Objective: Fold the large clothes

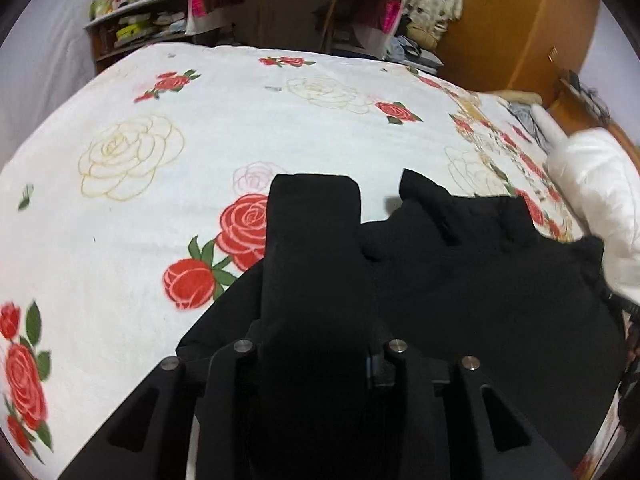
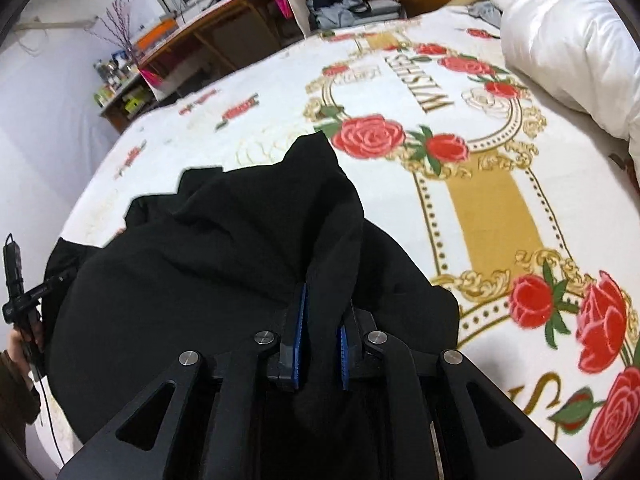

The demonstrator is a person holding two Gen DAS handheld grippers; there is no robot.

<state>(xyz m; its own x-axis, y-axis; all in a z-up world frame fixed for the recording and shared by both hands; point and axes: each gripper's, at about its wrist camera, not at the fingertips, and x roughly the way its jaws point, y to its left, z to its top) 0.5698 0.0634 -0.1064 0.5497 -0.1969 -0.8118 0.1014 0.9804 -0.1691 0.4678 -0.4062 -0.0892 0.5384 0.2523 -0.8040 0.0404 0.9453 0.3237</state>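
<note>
A black garment (image 1: 480,280) lies bunched on the rose-print bedspread (image 1: 200,120), stretched between my two grippers. In the left wrist view a fold of it stands up over my left gripper (image 1: 316,216) and fills the gap between the fingers. Only a sliver of blue pad (image 1: 374,368) shows, and the tips are hidden. In the right wrist view the black garment (image 2: 220,240) runs up between the blue pads (image 2: 298,320) of my right gripper (image 2: 322,312), which is shut on a gathered ridge of it. The fabric slopes away to the left toward the other hand-held gripper (image 2: 20,300).
A white pillow or duvet (image 2: 568,40) lies at the bed's right side. Past the far edge stand a wooden desk (image 1: 296,12), cluttered shelves (image 1: 132,20) and a wooden wardrobe (image 1: 520,20). A pile of clothes (image 2: 352,4) sits beyond the bed.
</note>
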